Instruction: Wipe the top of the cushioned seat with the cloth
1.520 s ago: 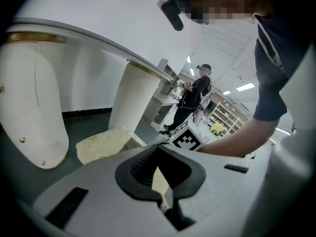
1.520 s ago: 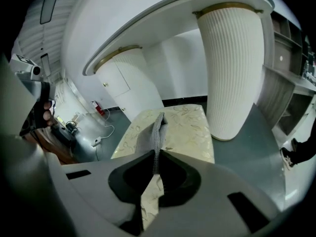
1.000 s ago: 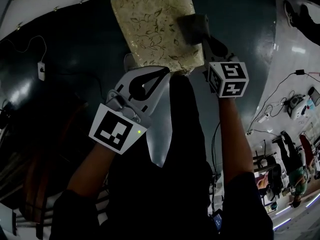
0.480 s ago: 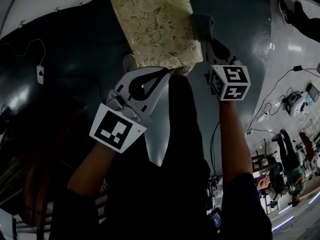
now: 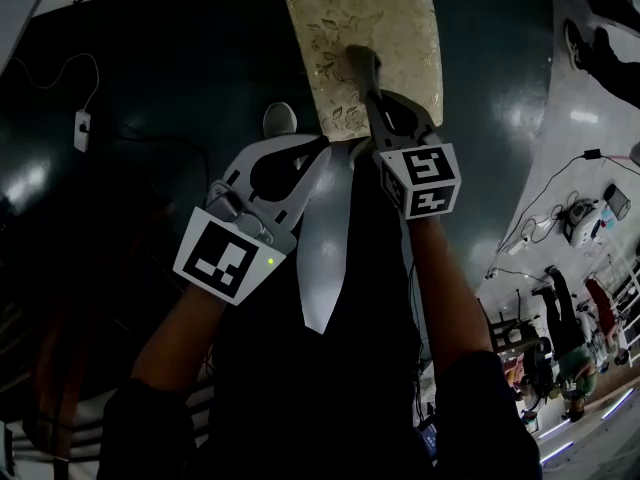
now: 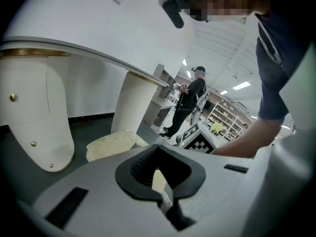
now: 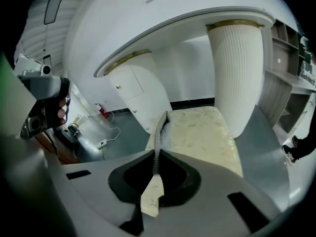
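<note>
In the head view, the cloth (image 5: pixel 357 65) is being pressed on the near middle of the cushioned seat (image 5: pixel 385 18). The right gripper (image 5: pixel 372 98) has swept it in from the seat's right edge, so wiping seems under way. The seat is standing on the dark floor (image 5: pixel 180 78), its long axis running away from the person.

In the left gripper view, the left gripper (image 6: pixel 161 194) is keeping its jaws clenched, apparently on nothing.

In the right gripper view, the jaws are gripping the cloth edge-on, and it is pointing along the seat's length.
</note>
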